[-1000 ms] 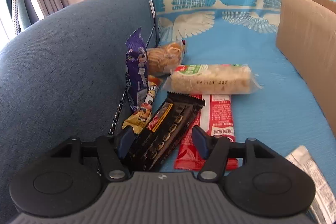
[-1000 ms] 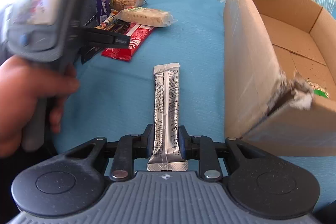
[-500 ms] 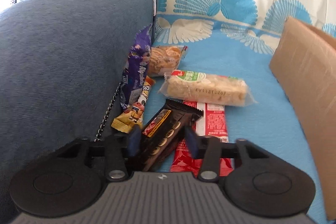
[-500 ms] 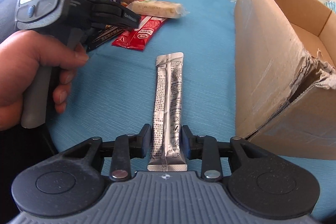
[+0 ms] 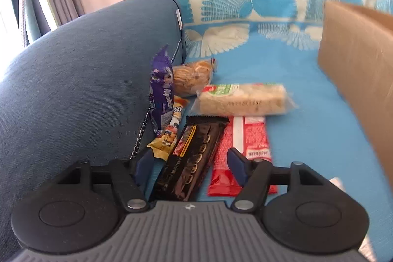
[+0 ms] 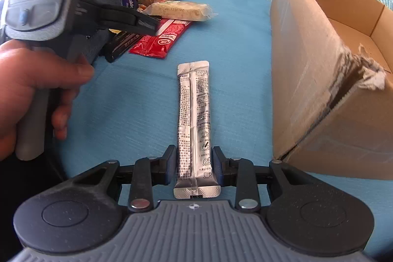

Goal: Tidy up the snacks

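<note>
Our right tool (image 6: 194, 167) squeezes a long silver stick packet (image 6: 194, 119) near its bottom end. The packet points to 12 o'clock over the blue patterned cover (image 6: 233, 46). The open brown cardboard box (image 6: 326, 80) sits at 3 o'clock, just beside the packet. What we can see of the box looks bare.

Our left tool (image 5: 188, 165) is open. Its two blue fingers (image 5: 235, 163) sit on each side of a black chocolate bar wrapper (image 5: 194, 154), but they do not pinch it.

Beside the black bar lie a red flat packet (image 5: 245, 151), a pale rice bar in clear wrap (image 5: 243, 100), a purple candy wrapper (image 5: 161, 92), a yellow wrapper (image 5: 167, 136) and a bag of peanuts (image 5: 191, 77).

We think most of the job is left. All the snacks must go in the box.
</note>
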### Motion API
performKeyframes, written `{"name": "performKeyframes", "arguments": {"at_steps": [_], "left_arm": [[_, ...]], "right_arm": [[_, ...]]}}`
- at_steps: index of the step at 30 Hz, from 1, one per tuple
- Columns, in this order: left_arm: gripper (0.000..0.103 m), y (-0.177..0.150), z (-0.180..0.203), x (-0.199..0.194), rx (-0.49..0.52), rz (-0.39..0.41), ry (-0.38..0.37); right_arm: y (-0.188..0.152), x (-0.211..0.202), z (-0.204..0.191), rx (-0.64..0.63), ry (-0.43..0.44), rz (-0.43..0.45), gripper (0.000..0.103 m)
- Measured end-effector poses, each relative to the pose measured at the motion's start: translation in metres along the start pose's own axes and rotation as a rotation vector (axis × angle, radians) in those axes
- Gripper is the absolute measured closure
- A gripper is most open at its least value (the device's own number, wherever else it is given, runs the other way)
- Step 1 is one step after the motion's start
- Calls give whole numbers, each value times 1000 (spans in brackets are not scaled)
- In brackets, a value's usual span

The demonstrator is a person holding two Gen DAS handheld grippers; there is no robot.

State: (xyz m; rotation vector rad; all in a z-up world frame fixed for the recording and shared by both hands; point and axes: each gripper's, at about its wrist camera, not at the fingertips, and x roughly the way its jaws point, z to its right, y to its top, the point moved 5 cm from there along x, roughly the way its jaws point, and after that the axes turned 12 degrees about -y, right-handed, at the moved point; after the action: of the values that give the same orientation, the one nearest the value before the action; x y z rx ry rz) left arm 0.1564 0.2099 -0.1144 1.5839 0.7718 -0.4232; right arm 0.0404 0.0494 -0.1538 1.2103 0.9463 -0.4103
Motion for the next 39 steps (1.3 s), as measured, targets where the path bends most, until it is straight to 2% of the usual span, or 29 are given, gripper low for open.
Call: {"name": "performKeyframes", "arguments": {"at_steps": [2,4,6,8,9,11,13,16,23,25,27,28,30,31,32,33,34,37,39], "left_arm": [[31,-3,4,8,55,-28,71],[30,-3,6,11,81,-24,100],[30,-3,5,14,82,-22,106],[34,-2,2,17,59,-22,80],[41,-2,-1,17,39,-23,56],[75,-2,-5,19,9,-34,26],[79,-2,-5,17,1,-27,24],[103,1,-4,8,-15,16,-11],[103,8,-10,-9,-77,85,-73],[103,10,-11,-16,-94,107,-119],[103,10,-7,-18,-102,102,-200],[103,10,-3,-18,-80,93,-183],[97,8,4,-19,-7,87,-68],[76,7,7,-16,35,72,-7],[45,4,13,-12,89,46,65],[35,1,18,-7,137,25,106],[29,-1,25,-4,185,11,130],[29,-8,37,7,281,-28,156],[30,-11,35,13,295,-32,189]], "right_arm": [[-1,0,0,-1,6,5,70],[-2,0,0,-3,7,6,70],[-1,1,1,-1,12,5,70],[-1,1,2,4,16,3,69],[-1,1,2,5,16,3,69],[0,2,1,3,14,5,69],[2,3,0,3,13,7,69],[2,4,-1,2,8,13,69],[0,4,-2,-4,3,21,69],[0,4,-1,-7,3,23,69],[-1,3,-2,-5,2,25,69],[-1,3,-1,-5,3,25,69],[-1,3,-1,-4,3,26,69],[-1,3,-1,-3,2,27,69],[-1,3,-1,-3,2,27,69],[-1,3,-1,-2,1,27,69],[-1,3,-1,-2,1,27,69],[0,3,0,3,6,25,69],[1,4,1,9,11,21,69]]}}
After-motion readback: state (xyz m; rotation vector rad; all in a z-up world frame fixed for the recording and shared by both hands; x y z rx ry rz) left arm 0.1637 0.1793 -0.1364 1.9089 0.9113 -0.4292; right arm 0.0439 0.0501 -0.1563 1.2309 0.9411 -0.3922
